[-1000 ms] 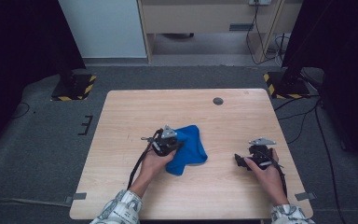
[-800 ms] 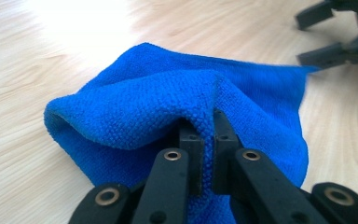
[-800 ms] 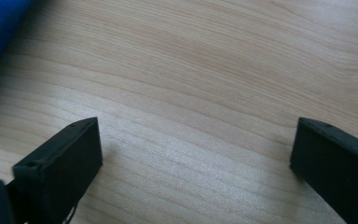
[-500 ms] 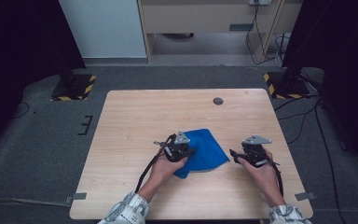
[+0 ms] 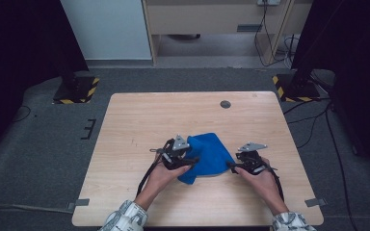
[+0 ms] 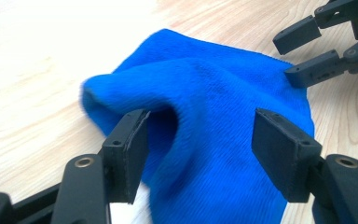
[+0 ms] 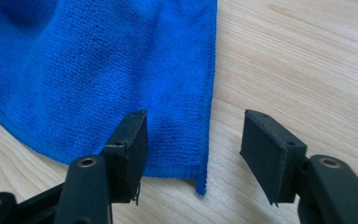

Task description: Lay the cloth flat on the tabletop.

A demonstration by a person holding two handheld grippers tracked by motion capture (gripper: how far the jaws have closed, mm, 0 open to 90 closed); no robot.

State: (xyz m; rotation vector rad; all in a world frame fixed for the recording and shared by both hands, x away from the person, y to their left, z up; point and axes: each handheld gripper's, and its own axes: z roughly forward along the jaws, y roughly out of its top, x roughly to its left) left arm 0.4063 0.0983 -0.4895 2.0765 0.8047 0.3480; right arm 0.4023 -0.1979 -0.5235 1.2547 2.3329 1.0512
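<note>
A blue cloth lies rumpled on the wooden table, just right of its middle. My left gripper is at the cloth's left side. In the left gripper view its jaws have just been opening and stand apart around a raised fold of the cloth, not pinching it. My right gripper is at the cloth's right edge. Its jaws have just been narrowing and stand half apart, with the cloth's near corner lying flat between them, unpressed. The right gripper also appears beyond the cloth in the left gripper view.
A small dark round disc sits near the table's far edge. Black stands with yellow-striped bases flank the table on the floor behind. Bare wood spreads left of the cloth and toward the far edge.
The left gripper carried a fold of the cloth to the right, then opened and let it go. The right gripper came left to the cloth's edge and its jaws narrowed.
</note>
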